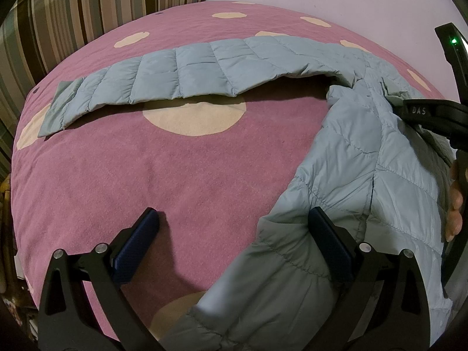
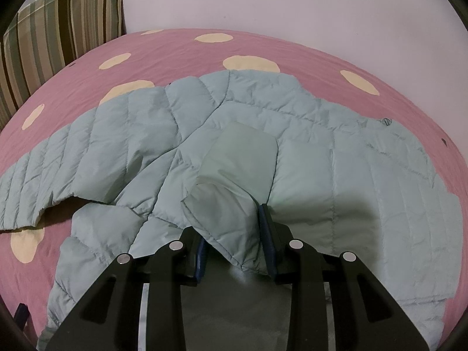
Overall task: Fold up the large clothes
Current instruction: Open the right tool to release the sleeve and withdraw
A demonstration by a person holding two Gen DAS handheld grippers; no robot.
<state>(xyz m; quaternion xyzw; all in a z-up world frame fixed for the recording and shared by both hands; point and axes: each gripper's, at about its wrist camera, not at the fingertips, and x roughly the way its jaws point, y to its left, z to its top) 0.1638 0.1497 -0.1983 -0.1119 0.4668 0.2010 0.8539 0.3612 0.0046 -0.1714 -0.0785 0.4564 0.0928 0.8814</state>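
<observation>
One striped cushion point(image 2: 52, 26) at far left; one pale blue puffer jacket point(image 2: 336, 181) spread on the pink dotted bedcover point(image 2: 292, 49), one sleeve point(image 1: 140, 84) stretched left. Left gripper point(image 1: 234, 228) gapes, apparently empty; right gripper point(image 2: 231, 231) pinches one jacket fold.

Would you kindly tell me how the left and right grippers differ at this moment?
The left gripper stands wide open, while the right gripper is shut on a fold of the jacket. The left one has pink bedspread between its fingers and grips nothing; the right lifts the fabric. Both are black with blue pads and point down at the bed.
</observation>
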